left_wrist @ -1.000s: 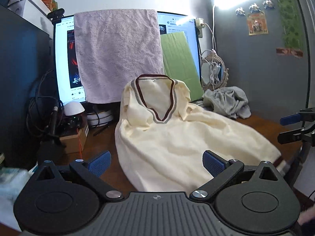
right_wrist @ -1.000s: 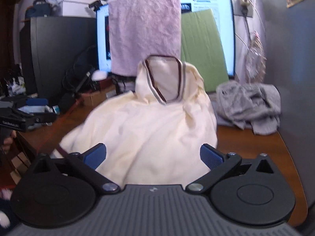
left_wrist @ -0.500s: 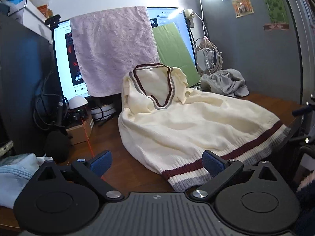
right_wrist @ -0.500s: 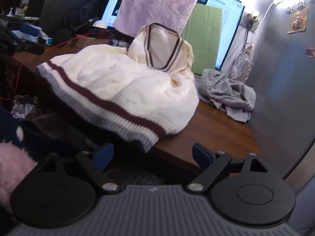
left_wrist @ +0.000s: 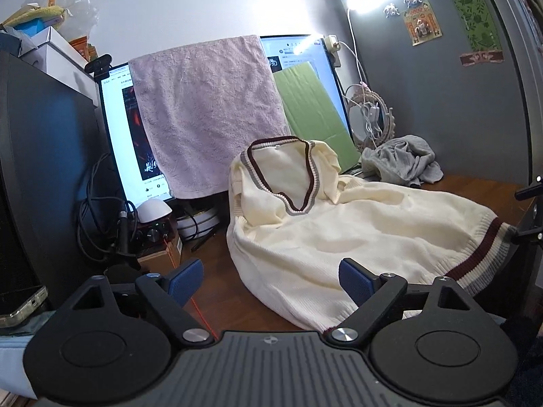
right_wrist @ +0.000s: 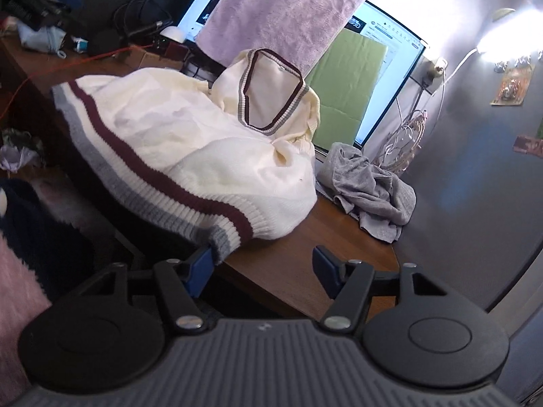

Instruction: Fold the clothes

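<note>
A cream V-neck sweater (left_wrist: 339,224) with maroon and grey trim lies spread on the wooden desk (left_wrist: 217,291), its collar propped against the monitor. It also shows in the right wrist view (right_wrist: 190,142), where its striped hem hangs over the desk's front edge. My left gripper (left_wrist: 271,279) is open and empty, over the sweater's left front edge. My right gripper (right_wrist: 263,269) is open, low at the desk's front edge, with its left fingertip (right_wrist: 200,266) at the hem's right corner.
A pink towel (left_wrist: 210,112) hangs over the monitor (left_wrist: 118,135). A green board (left_wrist: 312,105) leans beside it. A crumpled grey garment (right_wrist: 370,190) lies at the desk's right back. Cables, a small box (left_wrist: 159,254) and a phone (left_wrist: 20,305) sit at the left.
My left gripper has moved forward over the sweater's left edge. My right gripper has moved in to the hem's right corner. The sweater lies the same.
</note>
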`<action>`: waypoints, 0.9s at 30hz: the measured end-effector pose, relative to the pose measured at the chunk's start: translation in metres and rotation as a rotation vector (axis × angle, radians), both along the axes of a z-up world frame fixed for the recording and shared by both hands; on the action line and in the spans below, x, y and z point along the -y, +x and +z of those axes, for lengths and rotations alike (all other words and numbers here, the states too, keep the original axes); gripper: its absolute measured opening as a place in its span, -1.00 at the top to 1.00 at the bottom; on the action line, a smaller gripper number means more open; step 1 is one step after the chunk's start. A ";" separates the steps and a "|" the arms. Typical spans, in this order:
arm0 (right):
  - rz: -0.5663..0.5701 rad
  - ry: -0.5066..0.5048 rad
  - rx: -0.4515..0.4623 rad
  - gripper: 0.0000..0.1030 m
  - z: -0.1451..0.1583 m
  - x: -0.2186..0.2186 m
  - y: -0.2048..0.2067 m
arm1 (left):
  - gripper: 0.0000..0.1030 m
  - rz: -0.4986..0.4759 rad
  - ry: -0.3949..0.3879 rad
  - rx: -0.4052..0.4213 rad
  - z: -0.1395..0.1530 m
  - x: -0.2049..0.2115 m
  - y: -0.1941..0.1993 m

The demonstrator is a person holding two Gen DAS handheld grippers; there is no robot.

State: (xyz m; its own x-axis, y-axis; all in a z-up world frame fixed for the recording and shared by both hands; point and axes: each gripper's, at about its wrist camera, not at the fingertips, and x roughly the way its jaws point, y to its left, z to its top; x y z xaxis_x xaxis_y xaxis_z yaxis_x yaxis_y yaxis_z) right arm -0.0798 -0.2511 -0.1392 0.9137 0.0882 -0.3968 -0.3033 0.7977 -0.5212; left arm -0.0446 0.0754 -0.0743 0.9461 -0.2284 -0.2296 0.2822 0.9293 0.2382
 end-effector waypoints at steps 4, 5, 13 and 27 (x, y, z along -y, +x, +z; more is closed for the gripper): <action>-0.006 0.024 0.031 -0.23 0.002 -0.004 0.003 | -0.59 -0.006 -0.035 -0.009 0.002 -0.002 0.004; -0.009 0.061 0.039 -0.22 0.005 -0.004 0.005 | -0.57 -0.011 -0.029 -0.010 0.001 0.000 0.004; -0.068 0.454 -0.043 0.80 0.036 0.012 0.047 | -0.48 -0.058 0.005 -0.048 -0.011 0.012 0.005; -0.181 0.712 -0.151 0.95 0.072 0.012 0.185 | -0.44 -0.248 0.201 -0.142 -0.031 0.041 0.001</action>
